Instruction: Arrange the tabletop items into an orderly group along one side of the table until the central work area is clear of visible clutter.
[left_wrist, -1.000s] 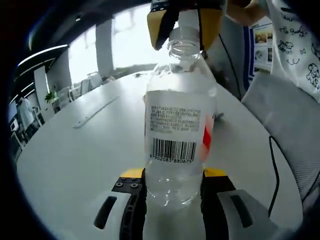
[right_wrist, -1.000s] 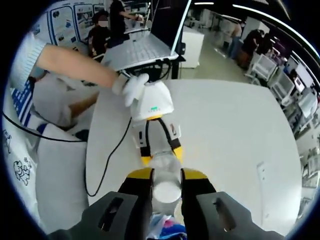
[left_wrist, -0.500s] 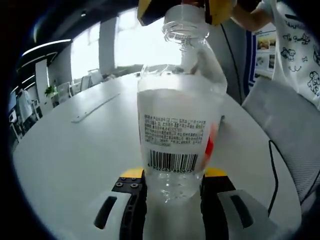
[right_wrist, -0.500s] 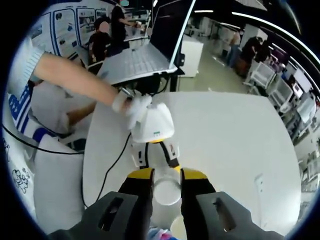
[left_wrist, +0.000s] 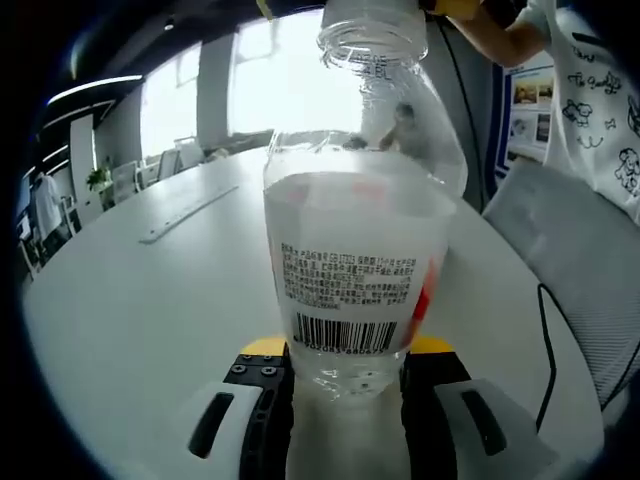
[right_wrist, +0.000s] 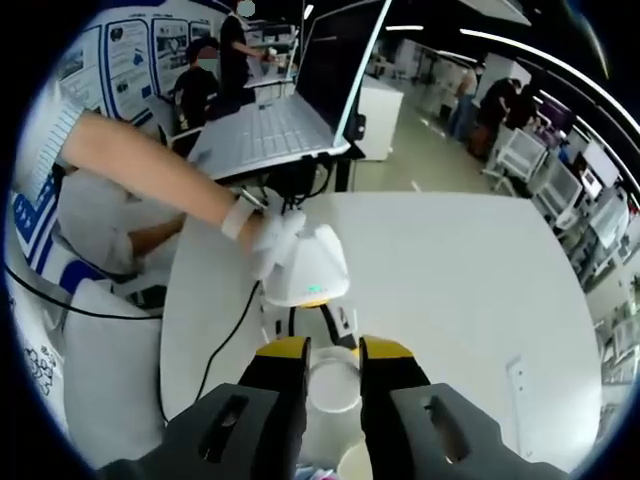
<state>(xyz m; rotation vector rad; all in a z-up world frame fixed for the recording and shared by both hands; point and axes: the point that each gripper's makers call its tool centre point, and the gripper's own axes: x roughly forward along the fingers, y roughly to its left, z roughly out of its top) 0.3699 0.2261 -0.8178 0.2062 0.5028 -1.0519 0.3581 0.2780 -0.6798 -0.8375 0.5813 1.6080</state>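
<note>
Raised higher, uncapped bottle (left_wrist: 355, 270) stays pinched; right fingers (right_wrist: 333, 352) clamp cap (right_wrist: 332, 385).

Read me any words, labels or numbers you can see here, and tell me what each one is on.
Water bottle label: small printed block, too blurred to read.
Barcode on that label: digits beneath it, too blurred to quote reliably.
Wall posters: text too small to read.
White garment: cartoon drawings, no legible words.
</note>
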